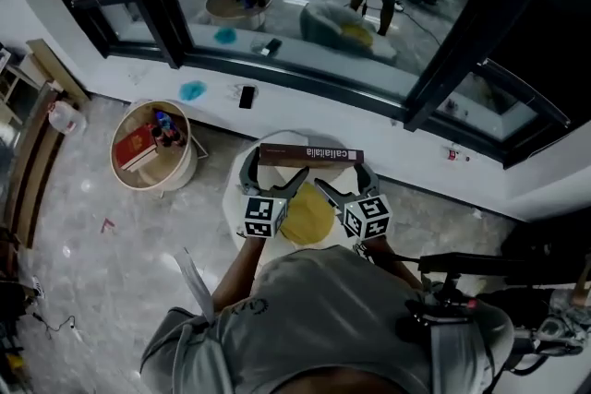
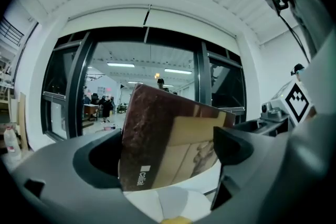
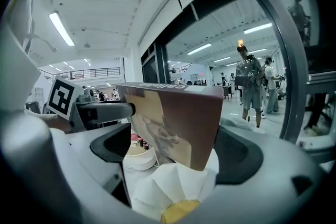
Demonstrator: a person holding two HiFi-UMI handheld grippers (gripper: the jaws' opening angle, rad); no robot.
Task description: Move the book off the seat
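Observation:
A maroon book [image 1: 309, 155] with a tan cover picture is held spine-up above the white petal-shaped seat [image 1: 242, 189] with its yellow centre. My left gripper [image 1: 274, 169] is shut on the book's left end and my right gripper [image 1: 343, 175] on its right end. In the left gripper view the book [image 2: 168, 139] stands tilted between the jaws of that gripper [image 2: 168, 150], with the seat [image 2: 157, 206] below. In the right gripper view the book [image 3: 176, 120] fills the gap of that gripper [image 3: 173, 140] above the seat [image 3: 168, 186].
A round white bin [image 1: 152, 146] holding a red book and small bottles stands on the floor to the left. A white window ledge [image 1: 305, 106] with a phone [image 1: 247, 96] runs just beyond the seat. Black stand gear [image 1: 480, 268] is at the right. People stand behind the glass.

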